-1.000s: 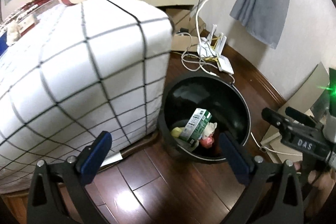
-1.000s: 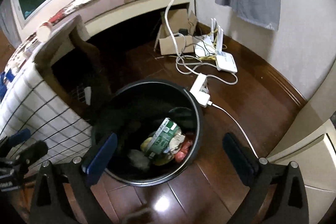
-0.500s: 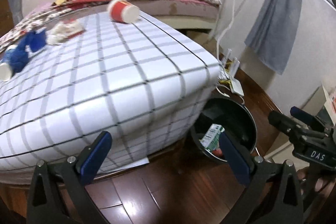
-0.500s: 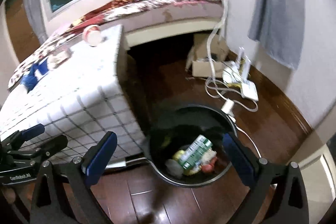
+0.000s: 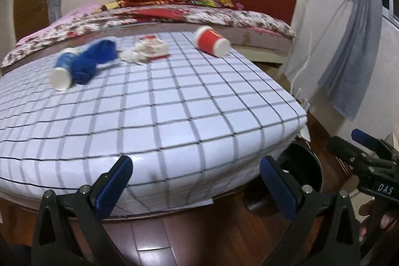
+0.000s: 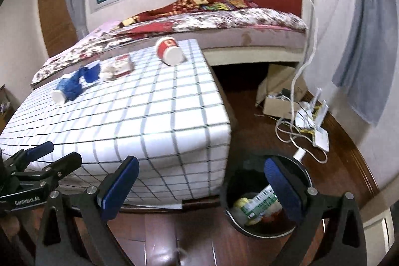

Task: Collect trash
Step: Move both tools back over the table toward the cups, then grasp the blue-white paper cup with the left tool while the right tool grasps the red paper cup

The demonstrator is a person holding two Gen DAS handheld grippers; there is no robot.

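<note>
Now both my tongs hang released and empty, facing the checked table with the trash on its far side.

From the left wrist, my left gripper [image 5: 194, 187] gapes wide at the near table [image 5: 174, 101] edge; the red cup [image 5: 212, 43] lies on its side near the far right corner, crumpled wrapper [image 5: 147, 49] and blue cup [image 5: 67, 66] to its left. Paper cups look light and crushable, so I'd pinch one gently across the middle of its wall. From the right wrist, my right gripper [image 6: 199, 187] is spread just as wide, and only this view shows into the bin [image 6: 269, 196] on the floor: a green carton [image 6: 259, 201] and scraps already inside. The left view gives just the bin's dark rim.
</note>
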